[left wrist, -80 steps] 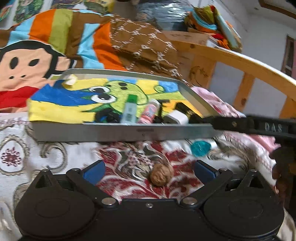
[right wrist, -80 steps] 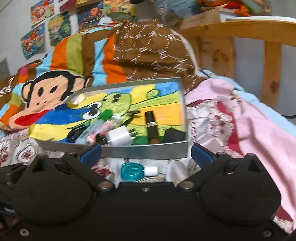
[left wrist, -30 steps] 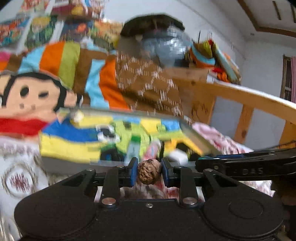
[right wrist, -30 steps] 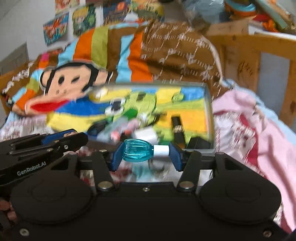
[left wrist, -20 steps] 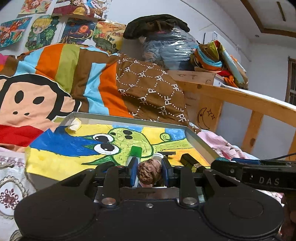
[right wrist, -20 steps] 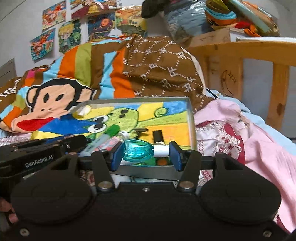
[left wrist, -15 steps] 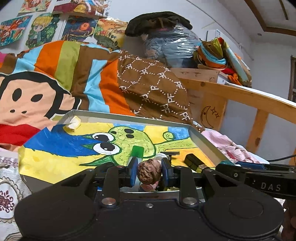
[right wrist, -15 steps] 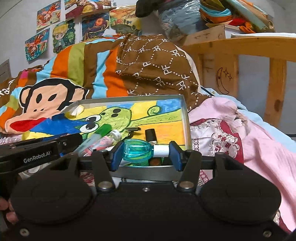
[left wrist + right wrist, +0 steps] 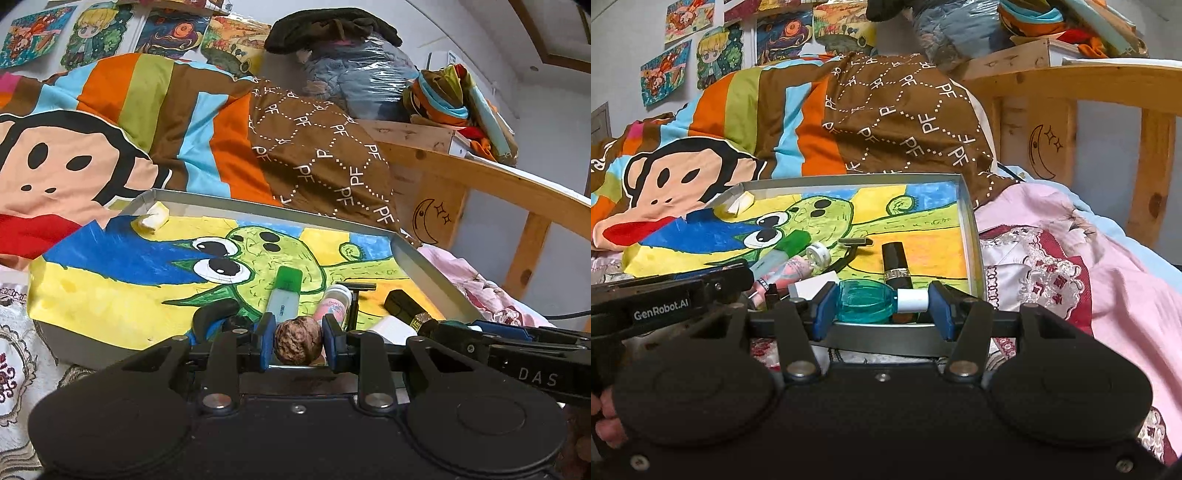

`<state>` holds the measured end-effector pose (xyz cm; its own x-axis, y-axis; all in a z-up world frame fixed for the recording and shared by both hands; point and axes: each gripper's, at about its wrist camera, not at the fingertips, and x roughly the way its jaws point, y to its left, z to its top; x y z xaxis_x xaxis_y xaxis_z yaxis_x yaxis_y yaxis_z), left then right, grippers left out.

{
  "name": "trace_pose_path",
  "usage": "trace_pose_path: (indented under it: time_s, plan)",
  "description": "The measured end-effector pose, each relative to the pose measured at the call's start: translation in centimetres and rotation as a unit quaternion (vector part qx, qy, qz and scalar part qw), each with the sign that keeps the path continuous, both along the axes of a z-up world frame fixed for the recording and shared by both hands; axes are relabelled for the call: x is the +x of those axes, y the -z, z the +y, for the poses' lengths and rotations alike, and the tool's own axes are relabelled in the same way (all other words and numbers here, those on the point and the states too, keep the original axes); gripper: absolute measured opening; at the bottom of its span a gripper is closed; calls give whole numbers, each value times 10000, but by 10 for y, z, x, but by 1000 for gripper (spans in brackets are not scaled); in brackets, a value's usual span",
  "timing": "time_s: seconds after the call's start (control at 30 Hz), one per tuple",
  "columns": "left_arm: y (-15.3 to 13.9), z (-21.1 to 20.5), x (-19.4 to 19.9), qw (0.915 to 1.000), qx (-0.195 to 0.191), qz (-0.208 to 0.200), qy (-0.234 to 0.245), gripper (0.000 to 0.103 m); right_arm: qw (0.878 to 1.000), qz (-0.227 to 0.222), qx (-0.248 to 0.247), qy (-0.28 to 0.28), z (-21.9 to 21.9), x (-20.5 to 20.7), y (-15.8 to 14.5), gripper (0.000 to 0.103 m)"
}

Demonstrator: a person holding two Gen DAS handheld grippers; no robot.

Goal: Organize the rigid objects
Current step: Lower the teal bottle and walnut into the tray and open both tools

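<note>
Grey metal tray point(image 9: 971, 225) | left gripper point(image 9: 297, 341) clenched on walnut point(image 9: 297, 341), right gripper point(image 9: 882, 301) on teal bottle point(image 9: 866, 301) | both lifted off bed to tray's near edge; release inside next

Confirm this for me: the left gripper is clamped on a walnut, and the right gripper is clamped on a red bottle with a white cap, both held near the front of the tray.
One detail is off: the bottle in the right gripper is teal, not red, as the right wrist view shows. Its cap is white. The left gripper is indeed clamped on the walnut, and both sit near the front of the tray.
</note>
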<state>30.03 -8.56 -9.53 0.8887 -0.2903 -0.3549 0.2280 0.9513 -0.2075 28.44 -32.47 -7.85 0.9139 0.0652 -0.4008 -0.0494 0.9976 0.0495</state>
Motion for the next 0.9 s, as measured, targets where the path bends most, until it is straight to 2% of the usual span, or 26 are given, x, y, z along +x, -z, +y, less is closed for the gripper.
trace_pose_path:
  time_s: [0.47,0.73,0.77,0.83,0.9]
  plan:
    - [0,-3,0,9998,90,76,153,30,9999,154,-66,-32,1,7,-1,45]
    - [-2,0,-1,9998,-52,86,171,32,9998,157,-90,-62,2,6,-1,47]
    - [-3,1,-1,9998,-67,86,158,33,9998,162,-100,-68,3,6,-2,50]
    - [-5,2,-3,9998,-114,92,93,41,9998,173,-103,-33,2,4,-4,60]
    - [-9,6,-8,9998,-171,61,-47,51,9999,145,-16,2,-2,1,-8,76]
